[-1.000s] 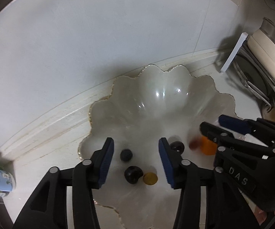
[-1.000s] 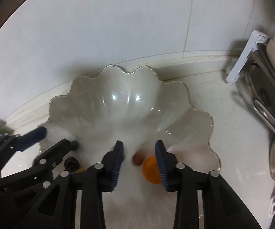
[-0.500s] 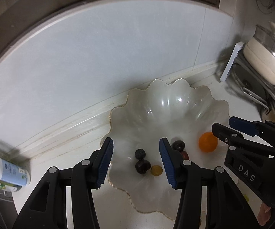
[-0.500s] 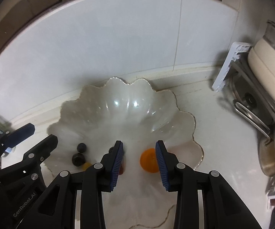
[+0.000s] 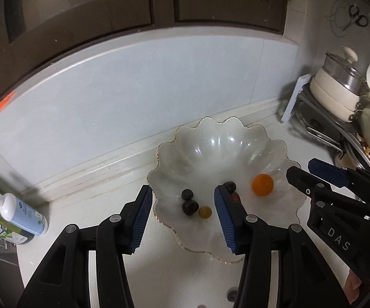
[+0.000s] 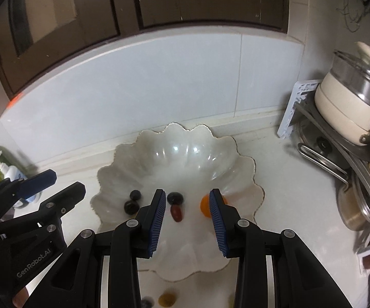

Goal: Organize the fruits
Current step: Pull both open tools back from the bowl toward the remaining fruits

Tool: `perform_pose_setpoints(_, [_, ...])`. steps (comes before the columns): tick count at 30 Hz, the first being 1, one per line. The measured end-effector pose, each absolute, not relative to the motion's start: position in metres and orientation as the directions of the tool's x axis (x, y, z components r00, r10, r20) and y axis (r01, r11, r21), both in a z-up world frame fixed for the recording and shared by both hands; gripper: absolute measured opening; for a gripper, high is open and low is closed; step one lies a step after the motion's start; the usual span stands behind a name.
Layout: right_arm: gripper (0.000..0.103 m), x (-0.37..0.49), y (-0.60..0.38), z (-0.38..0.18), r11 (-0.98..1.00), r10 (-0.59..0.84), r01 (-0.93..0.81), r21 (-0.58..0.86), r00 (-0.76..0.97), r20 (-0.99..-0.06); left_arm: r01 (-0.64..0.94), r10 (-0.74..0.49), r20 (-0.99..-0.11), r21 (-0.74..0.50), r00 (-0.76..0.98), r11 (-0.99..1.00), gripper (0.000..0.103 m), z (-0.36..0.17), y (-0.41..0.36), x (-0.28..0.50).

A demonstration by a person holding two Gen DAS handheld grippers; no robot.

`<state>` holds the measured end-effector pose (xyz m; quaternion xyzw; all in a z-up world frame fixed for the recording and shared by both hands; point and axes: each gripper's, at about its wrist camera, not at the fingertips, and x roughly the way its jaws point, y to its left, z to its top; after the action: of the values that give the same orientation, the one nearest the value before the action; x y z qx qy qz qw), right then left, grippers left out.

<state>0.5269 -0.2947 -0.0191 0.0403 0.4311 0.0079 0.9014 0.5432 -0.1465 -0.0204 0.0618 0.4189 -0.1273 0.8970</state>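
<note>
Hovering with blue-padded jaws parted and empty: left gripper (image 5: 182,218), right gripper (image 6: 187,218). Below, inside scalloped white glass bowl (image 5: 218,138): round orange fruit (image 5: 262,184), dark round berries (image 5: 187,194), small yellow fruit (image 5: 205,212), oblong red fruit (image 6: 176,212). Near the front on white counter (image 6: 287,187), possibly more small fruits, blurred.

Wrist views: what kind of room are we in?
Most likely a home kitchen counter: tiled backsplash, a lidded cooking pot on a rack of pans, a dish soap bottle, and a scalloped fruit bowl holding an orange.
</note>
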Motion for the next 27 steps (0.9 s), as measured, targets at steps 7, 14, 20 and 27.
perform_pose_setpoints(7, [0.037, 0.493, -0.294, -0.008, 0.996, 0.040, 0.036, 0.085, 0.668, -0.743, 0.297, -0.205, -0.737, -0.006, 0.644, 0.955, 0.050, -0.008, -0.139, 0.510])
perform_pose_setpoints(14, [0.037, 0.457, -0.297, 0.001, 0.995, 0.019, 0.053, 0.080, 0.709, -0.705, 0.308, -0.240, -0.688, -0.025, 0.685, 0.951, 0.052, 0.003, -0.132, 0.476])
perform_pose_setpoints(20, [0.037, 0.424, -0.299, 0.010, 0.996, -0.003, 0.063, 0.065, 0.738, -0.674, 0.326, -0.262, -0.662, -0.028, 0.702, 0.945, 0.052, 0.007, -0.129, 0.449])
perform_pose_setpoints(27, [0.037, 0.392, -0.302, 0.010, 0.997, -0.040, 0.074, 0.024, 0.756, -0.653, 0.330, -0.270, -0.636, -0.026, 0.723, 0.944, 0.053, 0.006, -0.126, 0.421])
